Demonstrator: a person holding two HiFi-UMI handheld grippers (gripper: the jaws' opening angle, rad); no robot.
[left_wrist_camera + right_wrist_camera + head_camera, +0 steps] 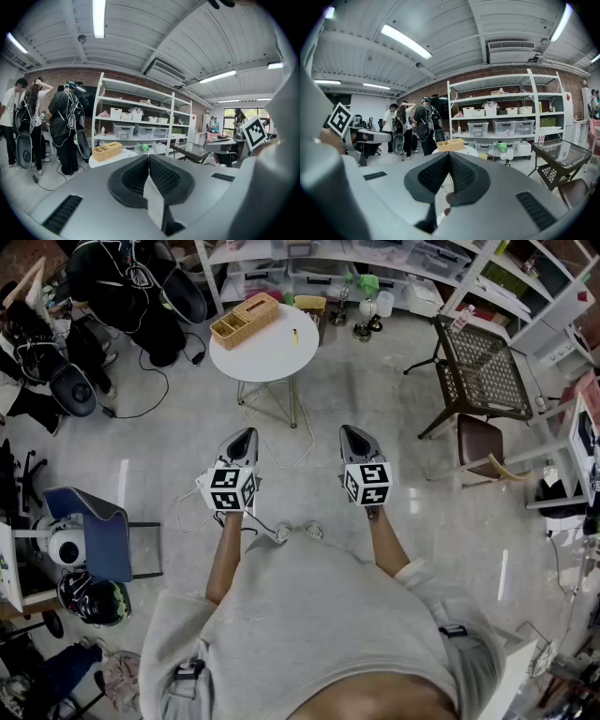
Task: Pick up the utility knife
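From the head view, my left claw [246, 434] and right claw [351, 430] hover side by side above the floor. Both are well apart from the round white table [272, 357], where the utility knife [294, 336] lies (a small yellow sliver) near the wicker basket [244, 319]. Left gripper view: my pads [164, 176] are pressed together on nothing. Right gripper view: clenched too, empty.
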